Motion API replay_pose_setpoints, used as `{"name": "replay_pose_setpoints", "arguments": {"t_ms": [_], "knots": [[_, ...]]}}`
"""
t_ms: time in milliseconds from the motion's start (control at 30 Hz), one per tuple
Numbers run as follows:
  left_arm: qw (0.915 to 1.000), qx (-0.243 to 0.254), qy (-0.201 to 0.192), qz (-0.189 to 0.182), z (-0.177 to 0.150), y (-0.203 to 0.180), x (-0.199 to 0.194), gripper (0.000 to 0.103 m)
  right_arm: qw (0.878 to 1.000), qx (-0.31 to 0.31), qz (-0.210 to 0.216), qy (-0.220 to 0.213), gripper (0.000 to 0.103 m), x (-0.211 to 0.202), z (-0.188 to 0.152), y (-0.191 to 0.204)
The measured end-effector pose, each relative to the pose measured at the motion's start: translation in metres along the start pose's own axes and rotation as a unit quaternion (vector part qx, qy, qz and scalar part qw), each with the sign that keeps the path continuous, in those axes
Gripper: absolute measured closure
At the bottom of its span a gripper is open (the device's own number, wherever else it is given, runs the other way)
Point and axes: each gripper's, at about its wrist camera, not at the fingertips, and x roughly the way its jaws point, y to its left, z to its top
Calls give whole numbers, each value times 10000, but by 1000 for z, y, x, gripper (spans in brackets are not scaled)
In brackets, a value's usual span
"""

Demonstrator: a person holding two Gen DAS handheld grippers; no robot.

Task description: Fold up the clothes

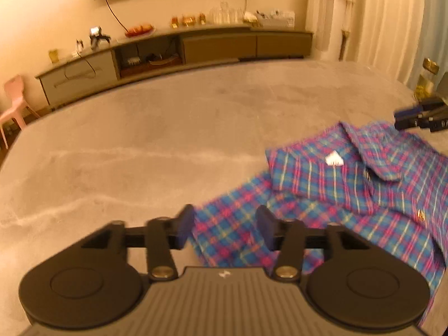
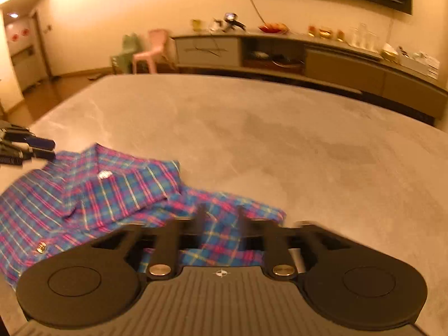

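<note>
1. A blue and pink plaid shirt (image 1: 350,193) lies partly folded on a grey surface (image 1: 140,145), collar towards the far edge.
2. The left hand-held gripper (image 1: 225,228) stands parted above the shirt's left folded edge, its pads clear of the cloth.
3. The right hand-held gripper (image 2: 221,224) stands parted above the shirt's right edge (image 2: 268,212), gripping nothing.
4. Bare surface stretches from the shirt to the far edge and both far corners.
</note>
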Motion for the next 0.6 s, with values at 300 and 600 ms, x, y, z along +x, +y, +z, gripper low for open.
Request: {"name": "replay_pose_setpoints", "arguments": {"t_ms": [300,600], "knots": [[9987,507,-11,11,-9,-22,3,103,9960,-642,216,575,83,23,-6,20],[9983,412,-382,162,10,-14,-6,103,9988,-444,219,65,100,-16,4,13]]}}
